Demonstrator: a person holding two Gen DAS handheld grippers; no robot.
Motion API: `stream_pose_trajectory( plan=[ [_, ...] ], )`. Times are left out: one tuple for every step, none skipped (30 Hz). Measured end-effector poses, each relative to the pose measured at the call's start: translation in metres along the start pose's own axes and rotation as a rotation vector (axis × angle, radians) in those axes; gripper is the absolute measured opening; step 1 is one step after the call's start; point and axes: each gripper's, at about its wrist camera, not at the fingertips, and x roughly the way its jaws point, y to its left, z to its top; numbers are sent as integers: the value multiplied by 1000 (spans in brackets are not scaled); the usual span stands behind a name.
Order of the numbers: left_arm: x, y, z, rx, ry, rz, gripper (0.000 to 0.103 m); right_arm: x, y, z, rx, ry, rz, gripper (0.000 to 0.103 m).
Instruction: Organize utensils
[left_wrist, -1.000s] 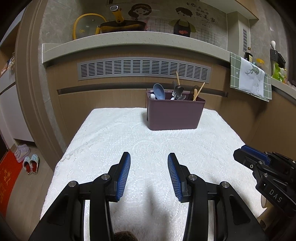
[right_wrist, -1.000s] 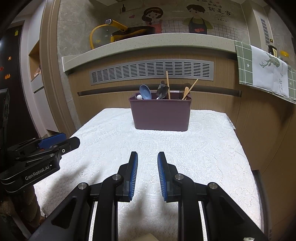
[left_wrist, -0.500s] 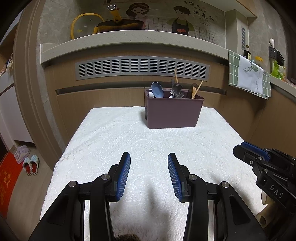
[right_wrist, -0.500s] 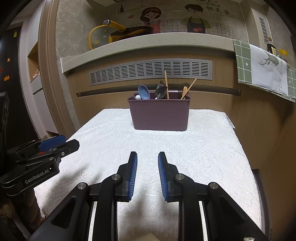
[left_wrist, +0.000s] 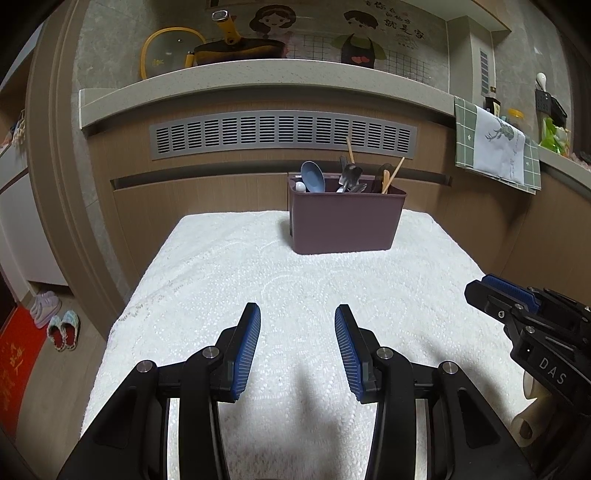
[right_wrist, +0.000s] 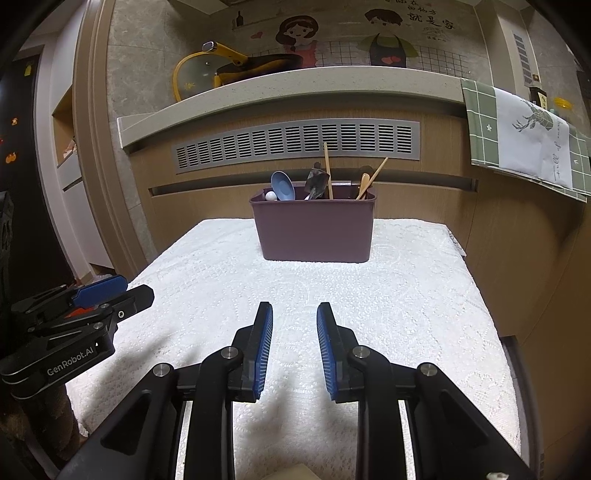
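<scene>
A purple utensil holder (left_wrist: 345, 221) (right_wrist: 316, 229) stands at the far side of the white lace tablecloth (left_wrist: 295, 288) (right_wrist: 369, 288). In it are a blue spoon (left_wrist: 312, 177) (right_wrist: 282, 185), metal utensils (left_wrist: 349, 177) (right_wrist: 317, 182), wooden chopsticks (left_wrist: 392, 175) (right_wrist: 327, 170) and a wooden spoon (right_wrist: 364, 181). My left gripper (left_wrist: 297, 332) is open and empty above the near part of the cloth. My right gripper (right_wrist: 294, 332) is open and empty, well short of the holder. Each gripper shows in the other's view, the right (left_wrist: 524, 321) and the left (right_wrist: 85, 306).
A stone counter ledge (left_wrist: 258, 77) with a yellow pan and glass lid (left_wrist: 173, 51) runs behind the table. A green checked towel (left_wrist: 495, 144) hangs at the right. Slippers (left_wrist: 55, 321) lie on the floor at the left.
Both grippers have drawn back a little from the holder. The right gripper's jaws have opened slightly wider. Nothing on the table has moved.
</scene>
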Motion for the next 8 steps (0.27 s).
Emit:
stream_pose_trajectory(
  plan=[
    [-1,0,-1,2,-6,2,43,0,0,0,1,1,-2,24],
    [-1,0,-1,4,-11,4,43,0,0,0,1,1,-2,24],
    [-1,1,0,7,-17,5,43,0,0,0,1,2,-2,24],
    [-2,1,0,8,-24,8,43,0,0,0,1,1,-2,24],
    [-2,1,0,10,-28,10,43,0,0,0,1,0,-3,24],
    [-2,1,0,12,-29,11,43,0,0,0,1,0,-3,24],
    [-3,2,0,11,-29,10,43,1,0,0,1,1,-3,24],
    [-3,2,0,10,-29,10,43,1,-1,0,1,1,-3,24]
  ],
)
